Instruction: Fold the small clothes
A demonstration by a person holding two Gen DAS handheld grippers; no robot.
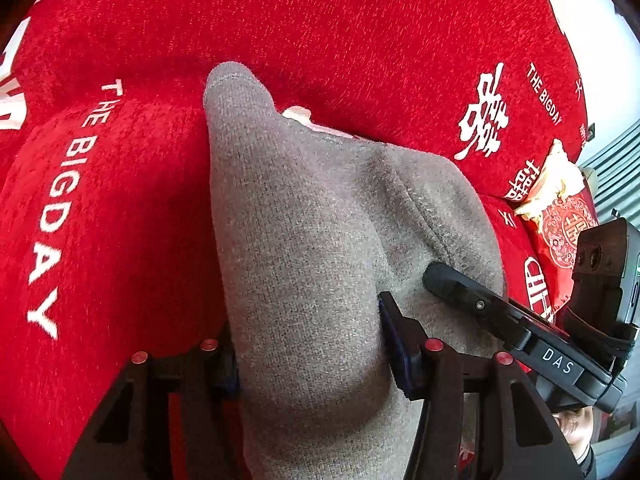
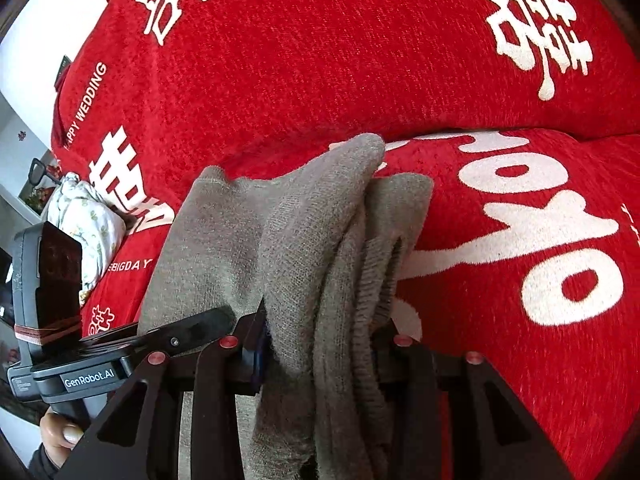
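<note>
A grey knitted garment (image 1: pixel 304 216) hangs over a red blanket. In the left wrist view my left gripper (image 1: pixel 308 328) is shut on it, a wide fold of the knit filling the gap between the fingers, and one sleeve-like end points up and away. The right gripper (image 1: pixel 440 280) comes in from the right with a finger against the same cloth. In the right wrist view my right gripper (image 2: pixel 320 324) is shut on a thick bunch of several layers of the grey garment (image 2: pixel 304 232). The left gripper (image 2: pixel 208 324) sits close on its left.
The red blanket (image 1: pixel 360 40) with white lettering covers the soft surface below. A red and yellow packet (image 1: pixel 560 200) lies at the right edge of the left wrist view. A white floral bundle (image 2: pixel 88 216) lies at the left. A hand (image 2: pixel 64 432) holds the left gripper's handle.
</note>
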